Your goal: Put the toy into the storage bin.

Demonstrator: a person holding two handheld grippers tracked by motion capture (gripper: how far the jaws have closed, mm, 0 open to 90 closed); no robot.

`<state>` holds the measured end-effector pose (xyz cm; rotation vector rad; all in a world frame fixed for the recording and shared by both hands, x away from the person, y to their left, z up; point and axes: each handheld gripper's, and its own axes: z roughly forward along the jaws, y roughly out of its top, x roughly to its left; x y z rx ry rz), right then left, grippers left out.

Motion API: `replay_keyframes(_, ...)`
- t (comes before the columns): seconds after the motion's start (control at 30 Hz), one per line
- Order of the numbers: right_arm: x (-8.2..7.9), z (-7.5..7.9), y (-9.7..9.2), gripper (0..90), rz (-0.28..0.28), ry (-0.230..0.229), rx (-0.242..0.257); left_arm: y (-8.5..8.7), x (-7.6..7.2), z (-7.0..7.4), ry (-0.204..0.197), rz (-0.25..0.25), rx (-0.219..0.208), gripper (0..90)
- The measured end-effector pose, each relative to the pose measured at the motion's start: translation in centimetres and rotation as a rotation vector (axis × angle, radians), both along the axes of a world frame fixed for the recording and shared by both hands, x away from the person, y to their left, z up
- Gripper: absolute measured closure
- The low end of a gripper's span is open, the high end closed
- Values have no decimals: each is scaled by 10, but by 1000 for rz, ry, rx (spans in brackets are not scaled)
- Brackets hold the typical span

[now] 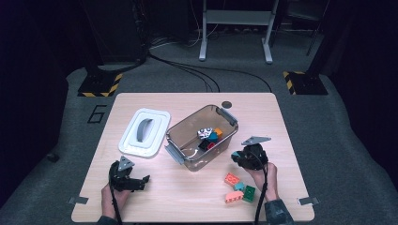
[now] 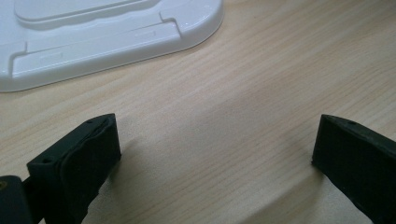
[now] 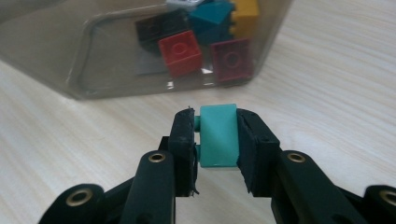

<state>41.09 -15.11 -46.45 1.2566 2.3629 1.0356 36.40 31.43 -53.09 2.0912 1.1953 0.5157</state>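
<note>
High view is showing the person's two hands entering at the near edge of the wooden table [image 1: 197, 197], each carrying a gripper. At near left, the left gripper [image 1: 136, 180] is resting low over bare wood with its jaws standing wide and nothing between them; the left gripper view is confirming the gap, with the white lid [image 2: 93, 42] lying just beyond. It is judged to be parked clear of the work. At near right, a small cluster of loose bricks [image 1: 238, 188], orange, salmon, teal and green, is lying together on the table, seemingly awaiting collection. Just beyond them the right gripper [image 1: 237, 157] is holding a teal brick [image 3: 218, 135] clamped between its pads, as the right gripper view is showing, with the brick upright and the jaws pointing toward the clear plastic bin [image 1: 180, 129]. The grip is judged to be a carry toward that bin, whose near wall is standing just ahead of the brick. Inside the bin, red, maroon, black, teal and yellow bricks are lying piled against the right-hand end. The lid [image 1: 144, 132] is lying flat to the left of the bin, handle up, leaving the bin open for loading. The table is pale wood grain, uncluttered otherwise. Beyond it, grey carpet, trailing black cables, hazard-striped stand bases and a metal frame are occupying a dim room.
</note>
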Motion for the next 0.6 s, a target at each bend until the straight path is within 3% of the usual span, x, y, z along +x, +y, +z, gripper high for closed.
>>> replay_keyframes(0.03, 2, 0, -2, 687, -6, -20, -1, 0, 0, 0, -5, 3, -1, 8)
replay_keyframes(0.27, 12, 5, -13, 688, -61, -13, 3, 0, 0, 0, -4, 3, 0, 8)
replay_keyframes(0.6, 30, 25, -27, 688, -124, -62, 4, 0, 0, 0, 0, 0, 0, 8)
